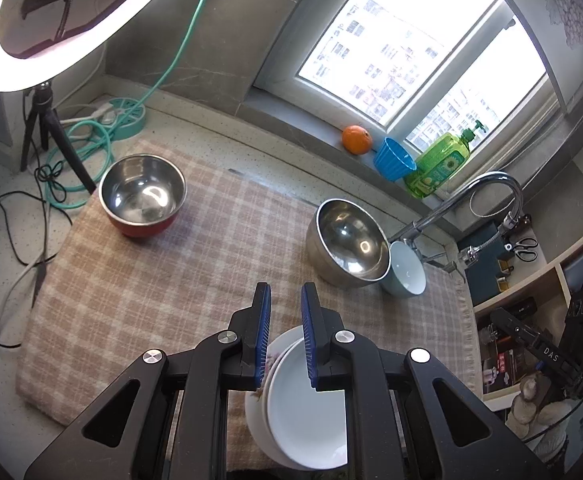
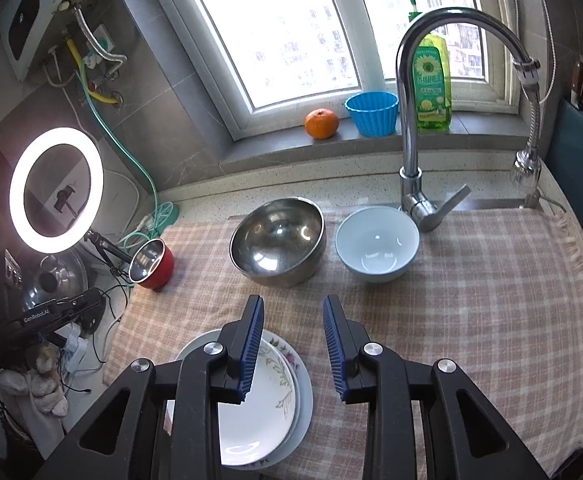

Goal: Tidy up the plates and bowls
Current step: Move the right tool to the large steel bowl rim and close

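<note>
A stack of white plates [image 1: 307, 412] lies on the checked cloth [image 1: 171, 280] at its near edge; in the right wrist view the top plate [image 2: 259, 408] has a floral rim. A large steel bowl [image 1: 349, 242] [image 2: 279, 240] stands beside a pale blue bowl [image 1: 407, 274] [image 2: 377, 244]. A red steel-lined bowl [image 1: 143, 194] [image 2: 153, 262] stands far left. My left gripper [image 1: 286, 300] is open and empty above the plates. My right gripper [image 2: 293, 308] is open and empty, above the plates' right side.
A faucet [image 2: 411, 120] rises behind the pale blue bowl. An orange [image 2: 321, 123], a blue cup [image 2: 372, 114] and a green soap bottle [image 2: 431, 84] stand on the windowsill. A ring light [image 2: 56, 190] on a tripod, a hose and cables crowd the left counter.
</note>
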